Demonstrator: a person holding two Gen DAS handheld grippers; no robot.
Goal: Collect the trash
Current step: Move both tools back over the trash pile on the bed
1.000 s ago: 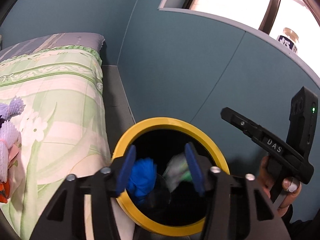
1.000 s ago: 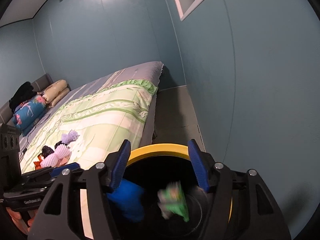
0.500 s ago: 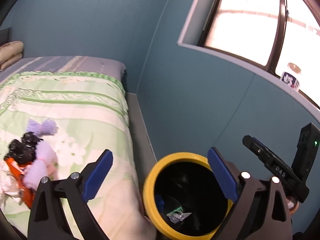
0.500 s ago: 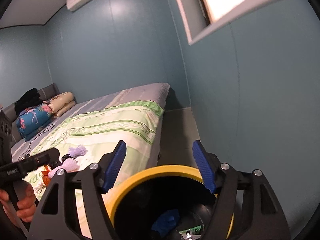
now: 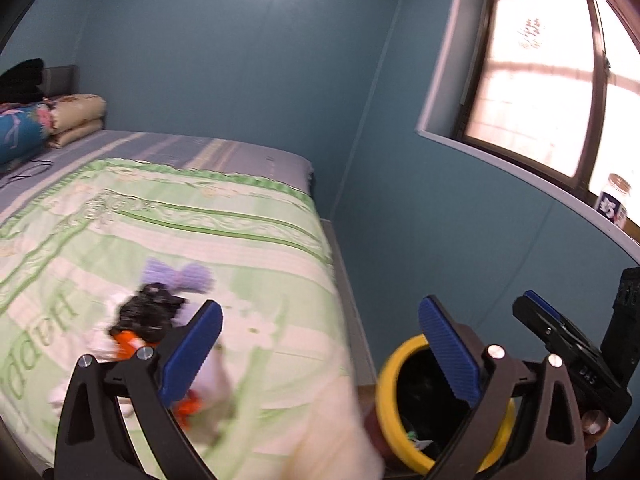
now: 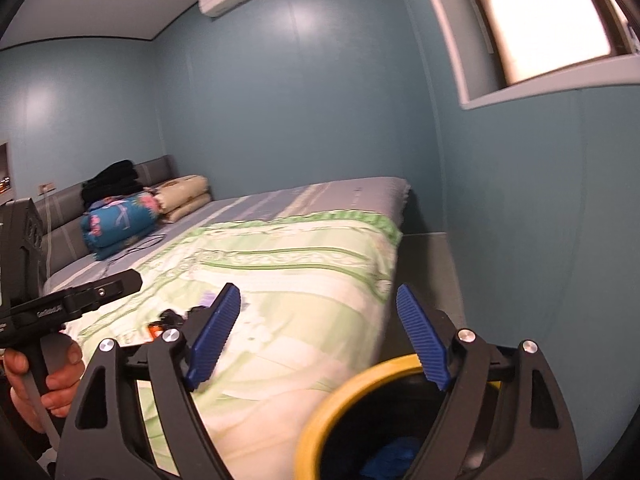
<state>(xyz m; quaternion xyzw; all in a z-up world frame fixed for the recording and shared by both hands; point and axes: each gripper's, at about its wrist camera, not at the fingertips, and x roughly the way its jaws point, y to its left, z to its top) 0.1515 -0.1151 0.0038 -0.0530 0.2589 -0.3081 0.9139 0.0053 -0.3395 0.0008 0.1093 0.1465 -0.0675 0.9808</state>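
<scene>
A black bin with a yellow rim (image 5: pixel 384 396) stands on the floor between the bed and the wall. A blue wad (image 6: pixel 392 456) and a green-white scrap (image 5: pixel 416 438) lie inside it. On the green quilt lies a trash pile: a black crumpled piece (image 5: pixel 146 316), a purple piece (image 5: pixel 180 276), orange bits (image 5: pixel 128 340) and white bits. My left gripper (image 5: pixel 320 344) hangs over the bed's edge, its jaws opening with nothing between them. Over the rim (image 6: pixel 348 392), my right gripper (image 6: pixel 318 338) has its jaws opening, also empty.
The bed (image 6: pixel 304 264) fills the left and middle, with folded blankets (image 6: pixel 120 216) at its head. A teal wall (image 5: pixel 440 240) with a window runs along the right, with a jar (image 5: pixel 612 204) on the sill. A narrow floor strip (image 6: pixel 424 264) lies between.
Both grippers lifted off the bin and swung left toward the bed. Their jaws spread wider. The blue wad and green scrap fell from between them into the bin.
</scene>
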